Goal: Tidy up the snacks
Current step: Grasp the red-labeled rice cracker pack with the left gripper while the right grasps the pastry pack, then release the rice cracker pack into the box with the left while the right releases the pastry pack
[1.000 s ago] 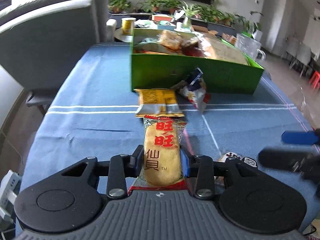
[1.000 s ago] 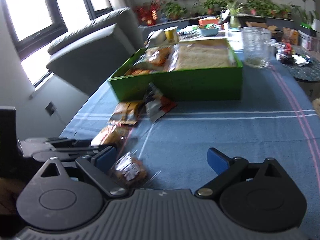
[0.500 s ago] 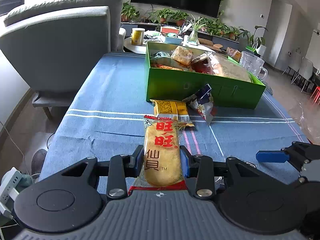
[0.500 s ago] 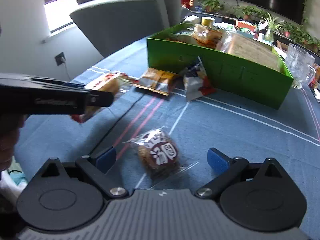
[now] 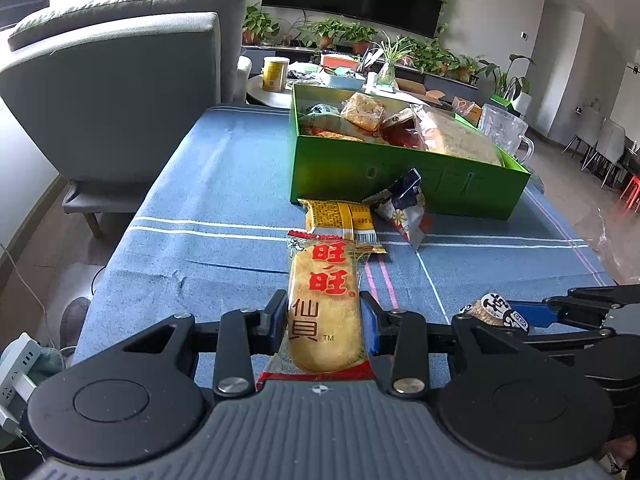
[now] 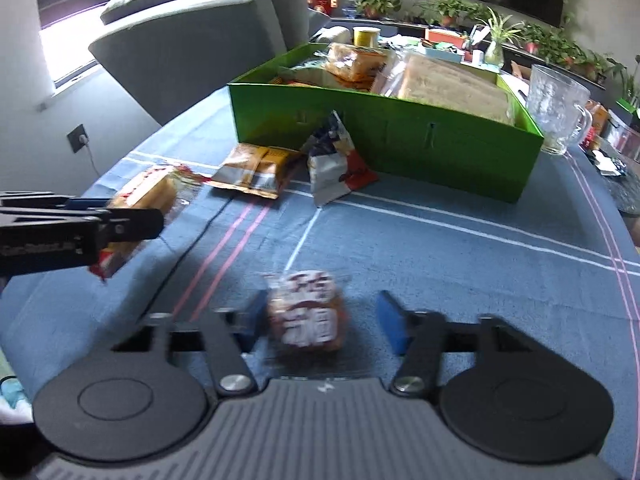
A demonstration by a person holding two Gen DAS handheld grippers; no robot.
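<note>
My left gripper (image 5: 323, 320) is shut on a rice cracker packet (image 5: 324, 304) with red characters and holds it above the blue tablecloth. My right gripper (image 6: 320, 320) is open around a small round brown snack packet (image 6: 306, 312); the right pad stands apart from it, and the view is blurred. That packet also shows in the left wrist view (image 5: 496, 312). A green box (image 5: 400, 172) with several snacks stands ahead. A yellow packet (image 5: 340, 216) and a dark foil packet (image 5: 404, 208) lie in front of it.
A grey armchair (image 5: 120, 92) stands at the table's left. A glass jug (image 6: 556, 108) stands right of the green box (image 6: 384, 136). A low table with a yellow can (image 5: 274, 73) and plants lie beyond. The left gripper shows in the right wrist view (image 6: 132, 220).
My left gripper has lifted the rice cracker packet. My right gripper has moved down over the round brown packet, which now sits between its fingers, and they have narrowed.
</note>
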